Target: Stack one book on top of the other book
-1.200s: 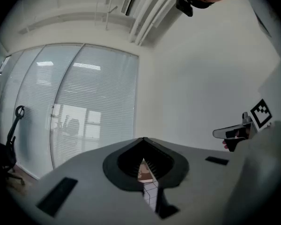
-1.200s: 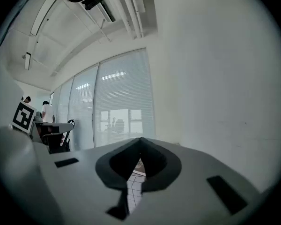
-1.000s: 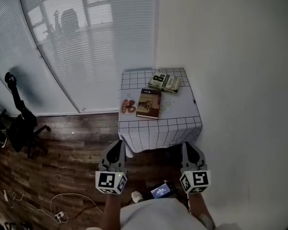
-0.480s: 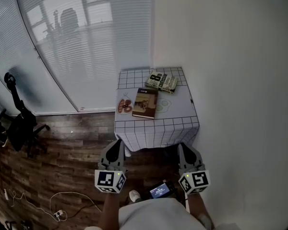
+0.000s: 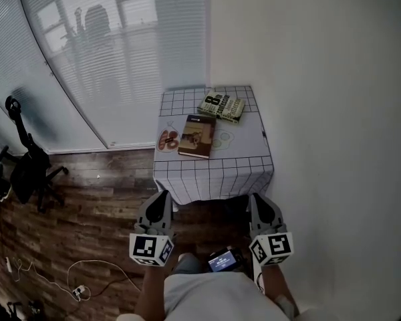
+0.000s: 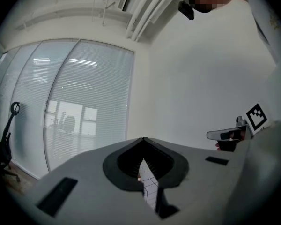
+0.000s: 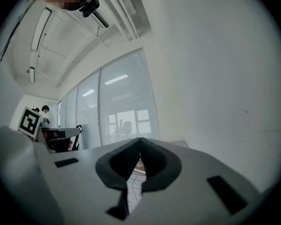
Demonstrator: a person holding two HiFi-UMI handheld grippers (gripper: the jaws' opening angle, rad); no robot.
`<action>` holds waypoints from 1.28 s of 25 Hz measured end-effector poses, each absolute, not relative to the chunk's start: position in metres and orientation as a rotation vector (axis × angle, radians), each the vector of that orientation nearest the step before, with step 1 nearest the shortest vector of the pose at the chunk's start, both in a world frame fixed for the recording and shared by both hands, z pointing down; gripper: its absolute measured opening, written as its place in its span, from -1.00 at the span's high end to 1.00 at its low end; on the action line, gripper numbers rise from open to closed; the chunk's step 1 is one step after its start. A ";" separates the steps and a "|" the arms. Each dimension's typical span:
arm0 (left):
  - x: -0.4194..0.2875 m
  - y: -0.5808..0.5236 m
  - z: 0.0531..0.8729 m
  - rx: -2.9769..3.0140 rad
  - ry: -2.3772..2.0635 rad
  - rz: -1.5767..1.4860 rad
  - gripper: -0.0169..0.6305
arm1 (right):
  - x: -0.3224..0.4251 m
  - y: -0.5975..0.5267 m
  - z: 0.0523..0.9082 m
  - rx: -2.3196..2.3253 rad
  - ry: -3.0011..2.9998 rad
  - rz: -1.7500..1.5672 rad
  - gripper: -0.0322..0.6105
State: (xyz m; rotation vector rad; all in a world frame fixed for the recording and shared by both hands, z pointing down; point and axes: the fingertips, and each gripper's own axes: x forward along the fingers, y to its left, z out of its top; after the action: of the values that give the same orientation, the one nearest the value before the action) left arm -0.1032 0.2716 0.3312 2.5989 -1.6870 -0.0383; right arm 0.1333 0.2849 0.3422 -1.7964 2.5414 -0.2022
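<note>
Two grippers are in our hands, the left gripper (image 5: 162, 196) and the right gripper (image 5: 256, 196), both with jaws closed on nothing. Two books lie well ahead of them on one checked table (image 5: 214, 176). The brown book (image 5: 197, 136) is nearer and the green-and-white book (image 5: 222, 105) just beyond it. Neither book has shifted on the table since a second ago.

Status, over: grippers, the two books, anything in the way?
Left gripper and right gripper both shut, empty, short of the table. Brown book and green book lie flat, unstacked. Nothing seen in the way.
</note>
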 end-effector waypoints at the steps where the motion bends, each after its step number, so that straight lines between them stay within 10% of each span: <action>1: -0.101 0.270 0.331 2.603 -1.683 -0.043 0.92 | 0.134 0.283 0.342 -1.792 2.541 -0.204 0.88; 32: -0.123 0.054 0.364 2.601 -1.599 0.004 0.92 | 0.121 0.091 0.369 -1.935 2.450 -0.305 0.88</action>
State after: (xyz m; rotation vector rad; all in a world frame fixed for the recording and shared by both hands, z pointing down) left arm -0.1229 0.0538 0.3637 2.6010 -1.5992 0.0038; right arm 0.1210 0.0911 0.3691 -1.9346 2.4498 -0.3047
